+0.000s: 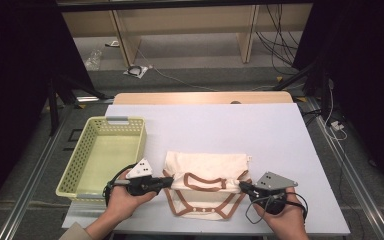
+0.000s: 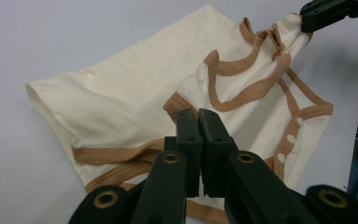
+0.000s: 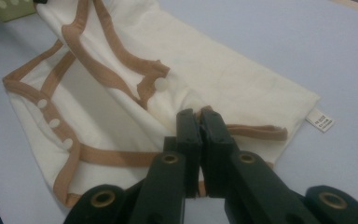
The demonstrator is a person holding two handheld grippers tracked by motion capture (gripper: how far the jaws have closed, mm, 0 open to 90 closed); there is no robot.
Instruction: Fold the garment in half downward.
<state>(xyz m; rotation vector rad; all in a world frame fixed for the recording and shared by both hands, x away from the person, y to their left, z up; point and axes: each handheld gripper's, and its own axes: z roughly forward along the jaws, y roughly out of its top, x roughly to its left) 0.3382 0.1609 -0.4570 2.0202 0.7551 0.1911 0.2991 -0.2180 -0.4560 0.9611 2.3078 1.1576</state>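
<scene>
Left of the bodysuit (image 1: pixel 206 184), near but clear of it, a pale green basket (image 1: pixel 78 172) sits at the counter (image 1: pixel 280 135) edge. At the garment's left side the left claw (image 1: pixel 168 181) is clamped on a brown-trimmed corner (image 2: pixel 182 100), jaws pressed together. The cream bodysuit lies folded near the counter's front edge, snaps facing up. At its right side the right claw (image 1: pixel 242 186) pinches the other trimmed corner (image 3: pixel 205 112). Beyond the bodysuit, bare counter stretches to the far edge.
</scene>
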